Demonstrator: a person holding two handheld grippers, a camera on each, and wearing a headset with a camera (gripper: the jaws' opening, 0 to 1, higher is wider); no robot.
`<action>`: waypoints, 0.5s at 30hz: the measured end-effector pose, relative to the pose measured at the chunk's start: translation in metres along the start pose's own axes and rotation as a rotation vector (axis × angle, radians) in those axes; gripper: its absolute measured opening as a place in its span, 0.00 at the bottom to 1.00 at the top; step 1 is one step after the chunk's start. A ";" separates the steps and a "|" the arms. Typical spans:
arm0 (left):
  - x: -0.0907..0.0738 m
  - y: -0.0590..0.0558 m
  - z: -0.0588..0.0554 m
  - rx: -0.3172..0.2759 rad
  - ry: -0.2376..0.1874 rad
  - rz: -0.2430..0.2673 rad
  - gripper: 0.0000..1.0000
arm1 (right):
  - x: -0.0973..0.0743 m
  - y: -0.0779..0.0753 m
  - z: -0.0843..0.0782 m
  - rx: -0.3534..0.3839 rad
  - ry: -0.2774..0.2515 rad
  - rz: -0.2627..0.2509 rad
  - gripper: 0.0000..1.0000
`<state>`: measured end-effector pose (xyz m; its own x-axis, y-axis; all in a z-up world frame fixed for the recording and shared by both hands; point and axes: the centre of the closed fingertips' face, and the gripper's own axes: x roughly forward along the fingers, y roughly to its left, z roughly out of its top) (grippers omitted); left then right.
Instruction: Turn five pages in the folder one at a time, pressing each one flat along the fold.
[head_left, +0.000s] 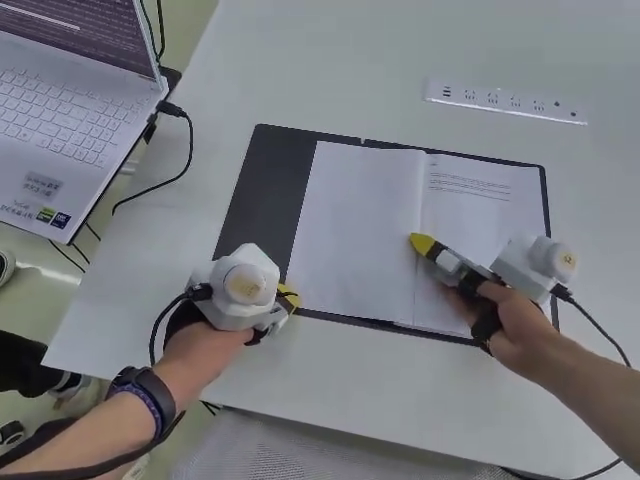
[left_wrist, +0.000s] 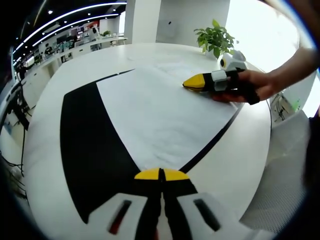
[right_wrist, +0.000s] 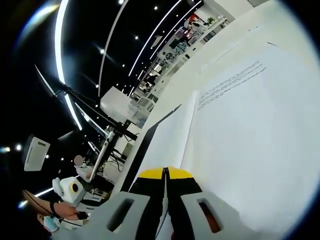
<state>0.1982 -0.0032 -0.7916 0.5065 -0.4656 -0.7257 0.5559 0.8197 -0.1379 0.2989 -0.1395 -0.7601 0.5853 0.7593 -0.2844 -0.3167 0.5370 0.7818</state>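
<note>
Centrally on the tabletop (head_left: 300, 60) lay the folder (head_left: 262, 190), open, white pages up. The left tool (head_left: 285, 298) had its jaws shut together, gripping nothing, tips at the black cover's edge at 7 o'clock. The right tool (head_left: 420, 243), likewise closed and empty, rested its tip on the paper beside the fold, near the middle. Laptop (head_left: 70, 110) at 10 o'clock, power strip (head_left: 500, 103) at 1 o'clock.

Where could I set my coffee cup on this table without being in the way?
Widest bare patch: the far table beyond the folder, left of the power strip. A smaller one lies along the near edge, between left gripper and right gripper. Crowded: the gap between laptop and folder, crossed by a cable.
</note>
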 end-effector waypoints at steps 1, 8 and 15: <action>0.000 0.000 0.000 0.000 0.000 0.000 0.00 | -0.001 0.000 -0.001 0.000 0.002 0.001 0.00; 0.000 0.000 0.000 0.006 -0.003 -0.005 0.00 | -0.011 0.007 -0.018 -0.010 0.052 0.025 0.00; -0.001 -0.001 0.000 0.010 -0.011 -0.003 0.00 | -0.021 0.006 -0.030 -0.024 0.080 0.031 0.00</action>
<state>0.1974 -0.0036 -0.7910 0.5124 -0.4717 -0.7176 0.5638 0.8151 -0.1332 0.2627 -0.1409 -0.7660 0.5138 0.8021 -0.3042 -0.3525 0.5207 0.7776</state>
